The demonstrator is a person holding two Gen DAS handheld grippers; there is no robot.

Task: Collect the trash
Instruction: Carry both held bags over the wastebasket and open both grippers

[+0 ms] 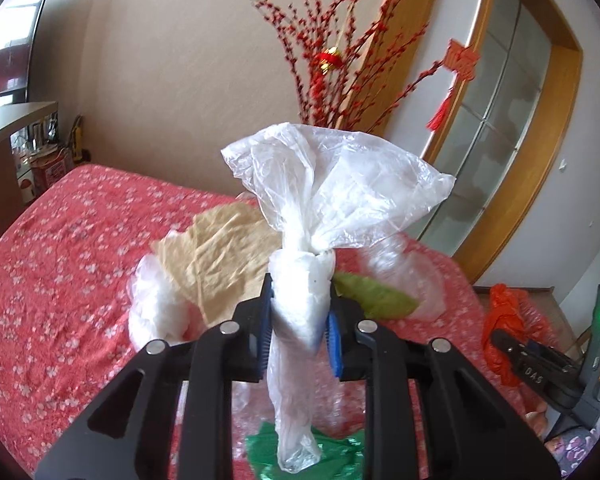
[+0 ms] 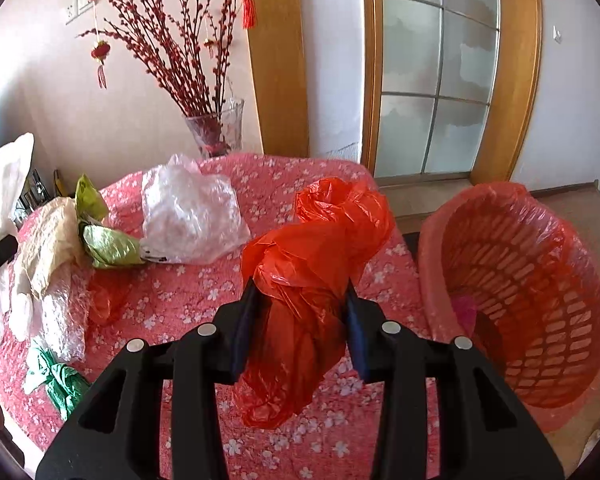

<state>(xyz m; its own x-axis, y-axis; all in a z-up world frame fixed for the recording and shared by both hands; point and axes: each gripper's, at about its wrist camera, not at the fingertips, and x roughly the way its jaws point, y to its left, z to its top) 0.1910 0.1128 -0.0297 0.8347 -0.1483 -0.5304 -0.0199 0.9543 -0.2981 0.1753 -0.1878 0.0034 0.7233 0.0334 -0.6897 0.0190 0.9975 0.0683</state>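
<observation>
Both sets of fingers are pinched on bags; left gripper [image 1: 300, 320] squeezes a white bag [image 1: 324, 200] standing up, right gripper [image 2: 300, 328] clamps a red bag [image 2: 312, 260]; the basket [image 2: 540, 280] sits just right of the red one, so right hand's nearer, tilted down; more trash left of it on the bed [image 2: 340, 440].

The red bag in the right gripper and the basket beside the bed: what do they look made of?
Red bag: thin glossy plastic film; it crumples and light shines through. Basket: looks like rigid moulded plastic, lattice walls with slots, lined with thin translucent film at the rim.
</observation>
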